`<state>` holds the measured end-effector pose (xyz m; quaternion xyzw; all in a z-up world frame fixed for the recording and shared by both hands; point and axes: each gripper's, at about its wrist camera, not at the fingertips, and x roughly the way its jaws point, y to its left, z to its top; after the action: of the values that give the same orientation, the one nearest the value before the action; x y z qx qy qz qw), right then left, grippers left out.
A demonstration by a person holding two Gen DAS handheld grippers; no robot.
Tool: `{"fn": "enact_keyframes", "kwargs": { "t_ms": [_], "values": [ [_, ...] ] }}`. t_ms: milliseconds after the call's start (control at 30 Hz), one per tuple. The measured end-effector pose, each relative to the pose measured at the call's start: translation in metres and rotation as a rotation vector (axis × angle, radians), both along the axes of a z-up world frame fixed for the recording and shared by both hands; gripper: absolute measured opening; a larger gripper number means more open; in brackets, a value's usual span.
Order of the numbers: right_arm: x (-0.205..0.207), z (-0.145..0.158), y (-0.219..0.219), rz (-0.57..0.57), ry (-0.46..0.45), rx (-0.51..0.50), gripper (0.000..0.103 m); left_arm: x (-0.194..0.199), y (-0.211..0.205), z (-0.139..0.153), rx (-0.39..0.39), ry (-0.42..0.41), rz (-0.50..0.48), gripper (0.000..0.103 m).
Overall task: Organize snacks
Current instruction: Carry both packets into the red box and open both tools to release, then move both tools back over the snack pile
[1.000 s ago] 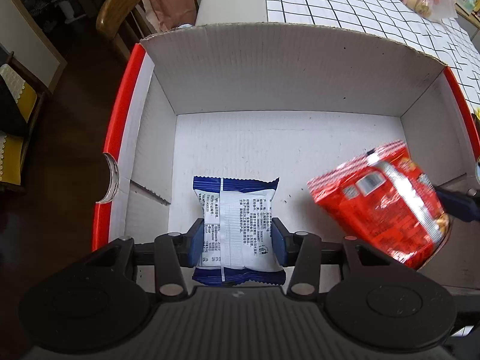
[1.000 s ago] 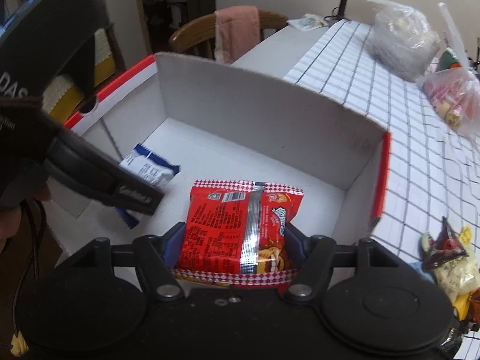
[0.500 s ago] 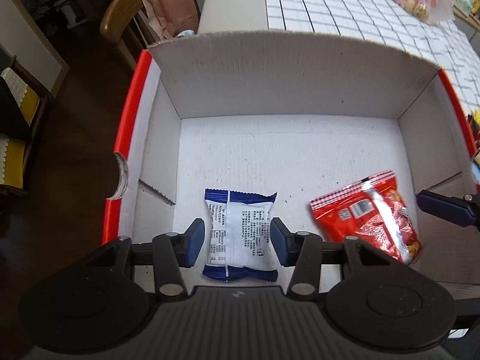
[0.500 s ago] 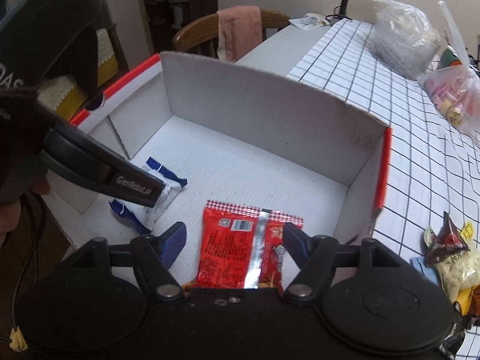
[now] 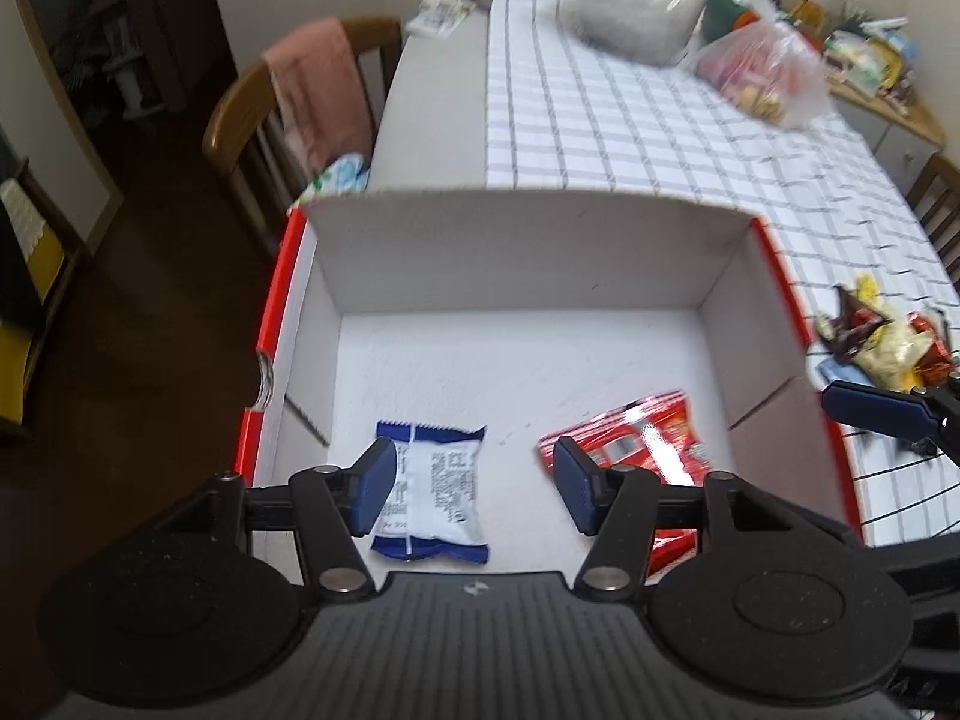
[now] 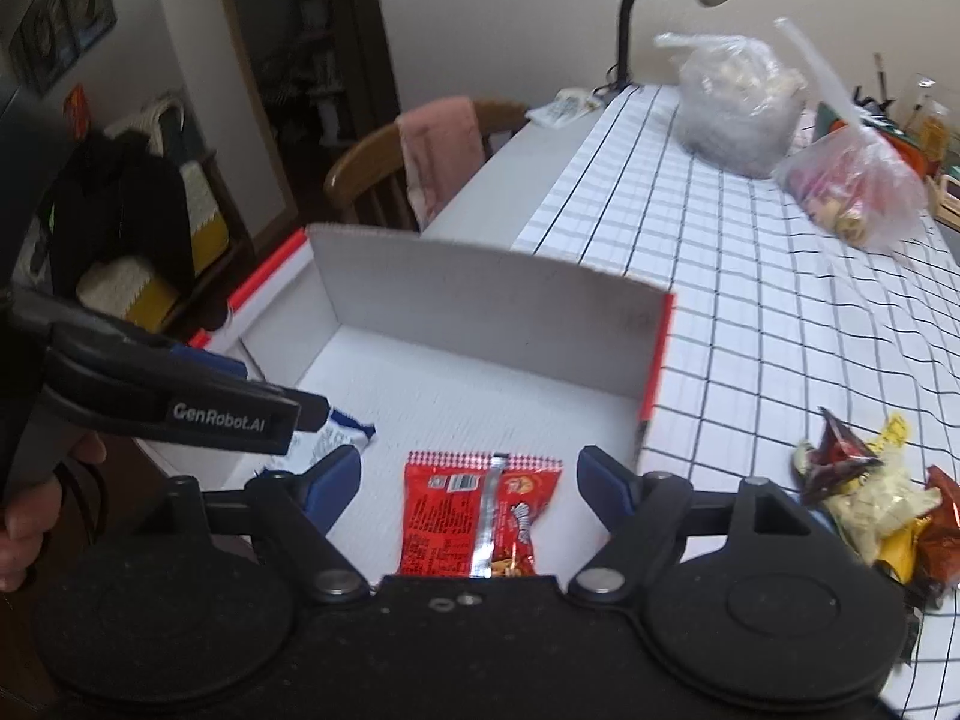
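Worktop [image 6: 750,312] under a white black-grid cloth. On it: open white cardboard box [image 5: 516,252] with red edges at the near end, loose snack pile [image 6: 870,498] just beside it. Two filled plastic bags [image 6: 738,114] sit farther back.

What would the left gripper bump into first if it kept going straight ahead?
Probably the blue packet lying in the box, or the box floor beside it. The left gripper is open; depth is hard to judge.

I see a white box [image 5: 516,252] with red outer sides; a blue-and-white packet [image 5: 435,489]; a red packet [image 6: 480,519] with checkered edge; black-gridded white cloth [image 6: 780,300] on the desk.
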<state>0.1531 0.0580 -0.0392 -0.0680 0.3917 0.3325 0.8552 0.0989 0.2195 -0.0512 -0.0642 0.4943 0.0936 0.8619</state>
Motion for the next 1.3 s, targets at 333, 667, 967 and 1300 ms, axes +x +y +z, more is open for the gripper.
{"fn": "enact_keyframes", "kwargs": {
  "t_ms": [333, 667, 967, 1300],
  "values": [
    [-0.016, 0.029, -0.052, -0.091, -0.046, 0.108, 0.089, -0.02, -0.025, 0.031, 0.001, -0.144, -0.03, 0.06],
    [-0.027, 0.042, -0.121, -0.206, -0.089, 0.163, 0.102, -0.029, -0.071, 0.047, -0.033, -0.237, -0.106, 0.071],
    [-0.025, 0.037, -0.181, -0.291, -0.105, 0.175, 0.103, -0.019, -0.124, 0.048, -0.062, -0.266, -0.169, 0.078],
    [0.001, 0.028, -0.252, -0.351, -0.105, 0.144, 0.103, 0.008, -0.186, 0.035, -0.087, -0.262, -0.202, 0.08]
  ]
}}
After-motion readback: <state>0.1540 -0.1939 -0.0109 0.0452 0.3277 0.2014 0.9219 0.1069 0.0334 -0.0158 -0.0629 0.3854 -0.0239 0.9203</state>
